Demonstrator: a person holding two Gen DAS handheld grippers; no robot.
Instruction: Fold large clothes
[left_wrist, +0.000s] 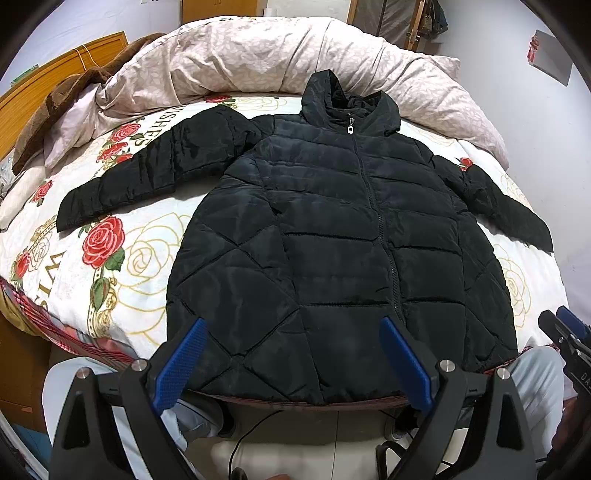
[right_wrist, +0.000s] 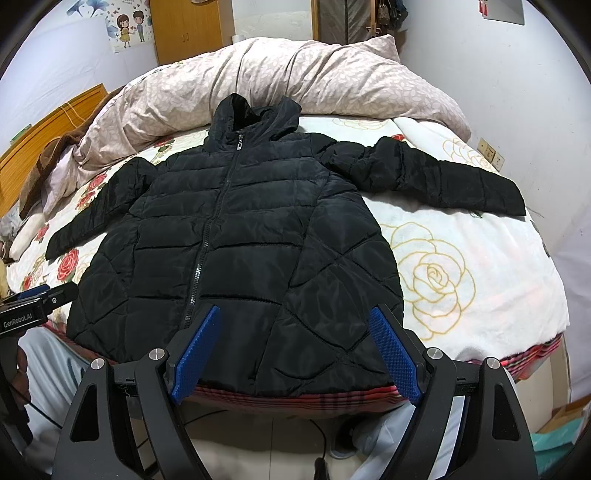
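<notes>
From the left wrist we saw the jacket (left_wrist: 332, 229) lying flat on the bed (left_wrist: 122, 258), zipped, sleeves out, hood toward the duvet (left_wrist: 258, 55). Our left gripper (left_wrist: 291, 328) hung spread above its hem, holding nothing.

From the right wrist, our right gripper (right_wrist: 295, 317) was likewise spread, empty, over the hem.

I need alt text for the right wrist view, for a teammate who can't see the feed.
A black hooded puffer jacket lies flat, zipped up, on a rose-print bedspread, sleeves spread out to both sides. The right tool hangs open above the hem nearest the camera, holding nothing. A pale duvet is bunched behind the hood, and the left tool shows at the left edge.
</notes>
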